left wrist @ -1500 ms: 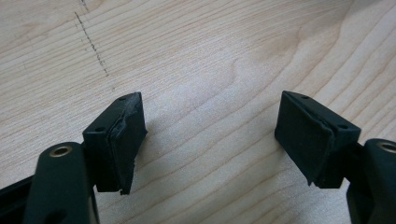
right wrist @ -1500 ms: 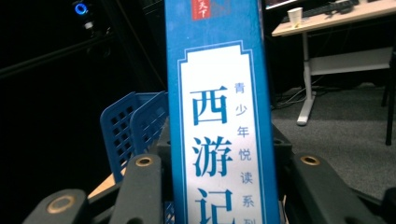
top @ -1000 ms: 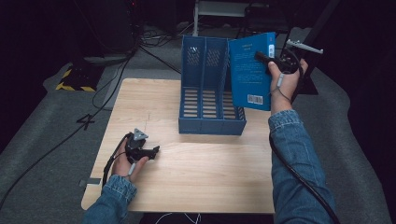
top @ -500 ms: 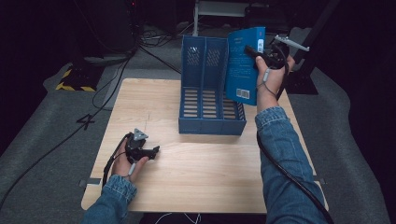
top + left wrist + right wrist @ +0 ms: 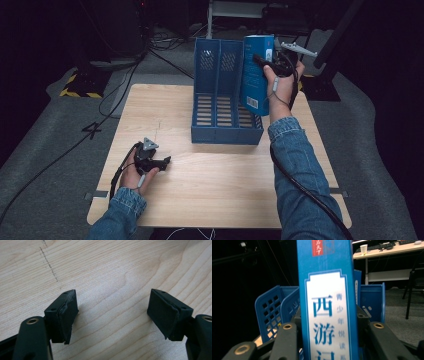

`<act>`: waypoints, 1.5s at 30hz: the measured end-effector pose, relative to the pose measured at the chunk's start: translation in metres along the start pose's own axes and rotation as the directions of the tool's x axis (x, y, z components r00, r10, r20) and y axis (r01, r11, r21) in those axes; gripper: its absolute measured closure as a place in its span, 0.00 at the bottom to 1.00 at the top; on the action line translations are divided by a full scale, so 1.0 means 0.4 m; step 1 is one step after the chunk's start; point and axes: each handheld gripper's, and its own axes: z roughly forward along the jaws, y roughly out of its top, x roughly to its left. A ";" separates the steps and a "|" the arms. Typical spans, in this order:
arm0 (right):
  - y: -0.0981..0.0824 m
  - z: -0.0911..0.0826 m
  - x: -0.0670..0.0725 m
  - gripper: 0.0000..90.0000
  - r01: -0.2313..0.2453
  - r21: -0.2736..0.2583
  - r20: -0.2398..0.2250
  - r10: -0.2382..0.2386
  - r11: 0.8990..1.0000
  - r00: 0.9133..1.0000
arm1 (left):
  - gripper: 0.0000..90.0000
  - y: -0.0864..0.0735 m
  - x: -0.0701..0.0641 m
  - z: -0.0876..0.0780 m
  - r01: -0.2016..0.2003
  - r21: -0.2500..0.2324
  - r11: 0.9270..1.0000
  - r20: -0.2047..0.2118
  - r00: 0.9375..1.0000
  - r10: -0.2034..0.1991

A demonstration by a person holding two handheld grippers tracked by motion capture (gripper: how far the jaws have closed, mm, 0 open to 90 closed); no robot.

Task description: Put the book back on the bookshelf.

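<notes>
A blue book (image 5: 256, 75) is held upright in the air over the right side of the blue file rack (image 5: 220, 107), with my right gripper (image 5: 264, 64) shut on it. In the right gripper view the book's spine (image 5: 328, 305) with a white label stands between the two jaws, and the rack's (image 5: 272, 312) latticed walls lie behind it. My left gripper (image 5: 162, 162) rests low on the wooden table (image 5: 215, 180) at the front left. Its pads (image 5: 66, 312) stand wide apart over bare wood, so it is open.
The rack has several open slots and stands at the back middle of the table. Dark cables (image 5: 115, 100) run over the grey floor to the left. A stand base (image 5: 322, 85) sits behind the right corner. A desk with a cup (image 5: 363, 249) shows far off.
My right gripper has carried the book leftward, from beyond the rack's right end to over its right side. The left gripper has stayed put.
</notes>
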 end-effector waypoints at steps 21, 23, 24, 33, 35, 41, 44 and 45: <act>-0.112 0.077 0.000 0.65 0.068 0.164 0.052 -0.077 0.984 0.996 | 0.27 0.001 -0.001 0.002 0.000 -0.002 1.000 0.001 1.000 0.000; -0.124 0.083 -0.005 0.65 0.066 0.179 0.050 -0.076 0.982 0.996 | 0.27 0.001 -0.001 0.002 0.000 -0.002 1.000 0.000 1.000 0.000; -0.132 0.087 -0.007 0.66 0.064 0.190 0.051 -0.075 0.980 0.996 | 0.27 0.001 -0.001 0.002 0.001 -0.003 1.000 0.000 1.000 -0.001; -0.178 0.083 -0.001 0.66 0.110 0.200 0.087 -0.130 0.974 0.988 | 0.27 0.001 -0.002 0.002 0.001 -0.001 1.000 -0.001 1.000 -0.001; -0.185 0.080 0.001 0.66 0.110 0.183 0.095 -0.129 0.977 0.987 | 0.27 0.001 -0.002 0.002 0.001 -0.001 1.000 0.000 1.000 -0.001; -0.191 0.086 0.003 0.66 0.099 0.156 0.103 -0.115 0.983 0.988 | 0.27 0.002 -0.002 0.003 0.004 -0.002 1.000 0.002 1.000 -0.004; -0.186 0.094 -0.001 0.66 0.095 0.161 0.107 -0.113 0.982 0.988 | 0.27 0.002 -0.001 0.002 0.003 -0.001 1.000 0.003 1.000 -0.003; -0.184 0.097 0.003 0.66 0.099 0.166 0.112 -0.119 0.981 0.987 | 0.27 0.002 -0.001 0.002 0.003 -0.001 1.000 0.003 1.000 -0.003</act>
